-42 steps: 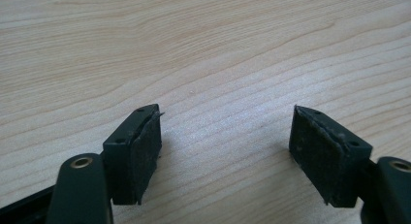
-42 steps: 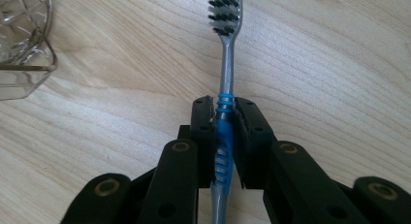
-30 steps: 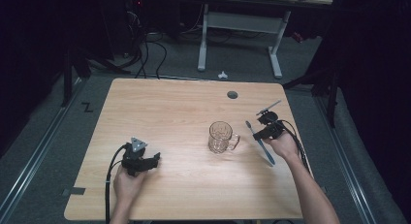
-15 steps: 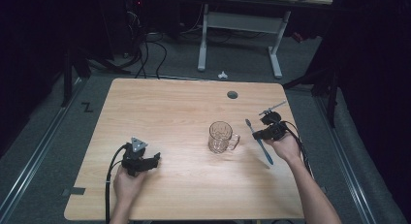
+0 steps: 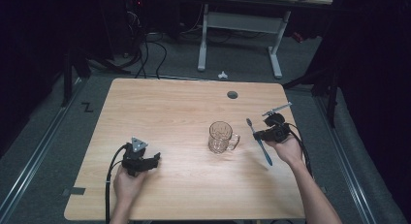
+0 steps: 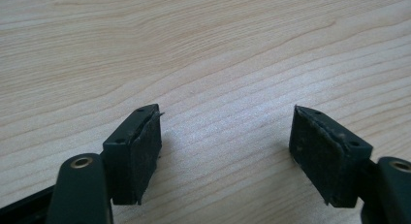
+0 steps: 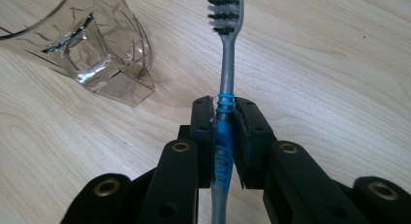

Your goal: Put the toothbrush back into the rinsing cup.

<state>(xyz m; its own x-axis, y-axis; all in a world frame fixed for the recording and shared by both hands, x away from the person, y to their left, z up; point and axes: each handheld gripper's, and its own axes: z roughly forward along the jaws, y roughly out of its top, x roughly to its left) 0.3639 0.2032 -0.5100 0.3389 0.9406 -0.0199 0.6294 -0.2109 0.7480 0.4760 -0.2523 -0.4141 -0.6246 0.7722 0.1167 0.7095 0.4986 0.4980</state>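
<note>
Toothbrush, no legible brand, in right gripper

The high view looks forward and down over the whole bench; each claw view rides low, close above the wood; the right one shares the glass mug with it.

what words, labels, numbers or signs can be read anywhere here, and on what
None: no readable text on the toothbrush, the glass mug, the table or either hand-held gripper.
A black Z-shaped mark lies on the floor left of the table; whether it is a letter cannot be told.
</note>
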